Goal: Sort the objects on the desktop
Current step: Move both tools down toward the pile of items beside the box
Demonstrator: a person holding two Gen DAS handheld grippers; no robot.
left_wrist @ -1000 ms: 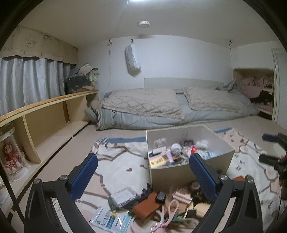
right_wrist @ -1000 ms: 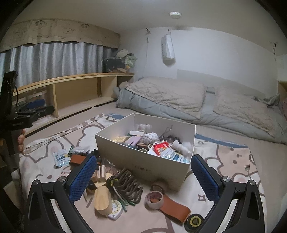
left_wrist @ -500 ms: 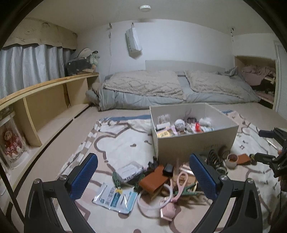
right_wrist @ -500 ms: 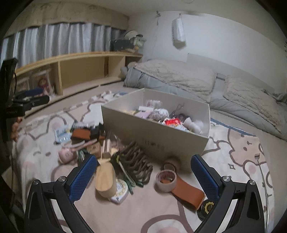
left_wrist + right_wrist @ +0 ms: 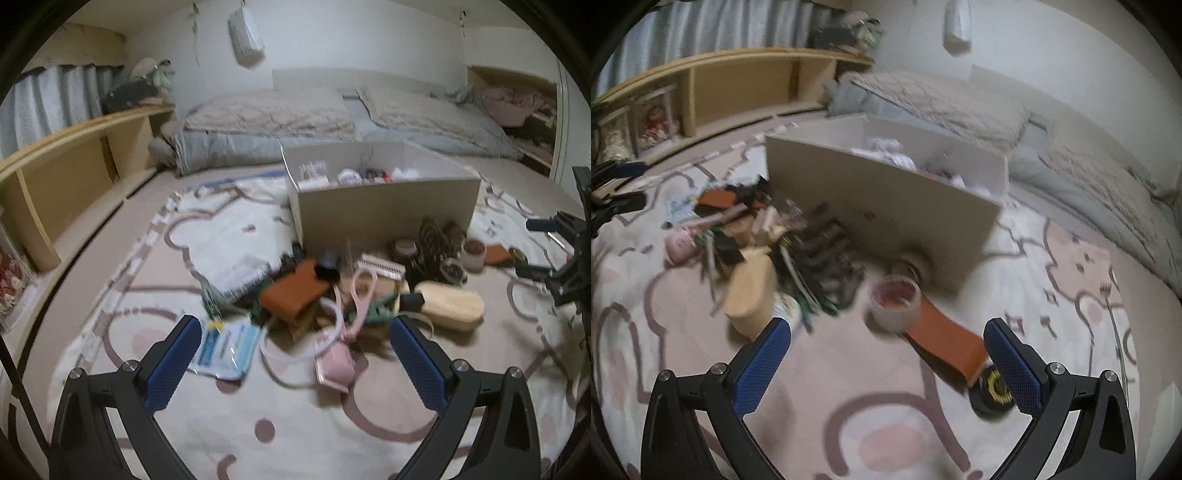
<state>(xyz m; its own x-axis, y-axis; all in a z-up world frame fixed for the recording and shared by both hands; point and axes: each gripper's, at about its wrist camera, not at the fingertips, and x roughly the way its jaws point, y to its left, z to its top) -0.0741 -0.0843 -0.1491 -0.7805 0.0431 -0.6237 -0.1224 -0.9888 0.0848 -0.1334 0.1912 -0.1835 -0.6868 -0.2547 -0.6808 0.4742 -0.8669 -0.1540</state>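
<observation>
Both grippers, left (image 5: 291, 350) & right (image 5: 886, 354), gape empty; tangled clutter pile (image 5: 354, 291) beside beige cardboard box (image 5: 384, 210) risks dragging neighbours w/ any grab.

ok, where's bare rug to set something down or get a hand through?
Free: the rug in front of the right gripper, short of the tape roll; also the rug left of the box, toward the shelf. Crowded: the pile against the box's front, from the blue packet to the wooden brush.

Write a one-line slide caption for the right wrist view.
Open right gripper above a patterned blanket, facing a clear tape roll on an orange leather strap beside a beige cardboard box.
</observation>
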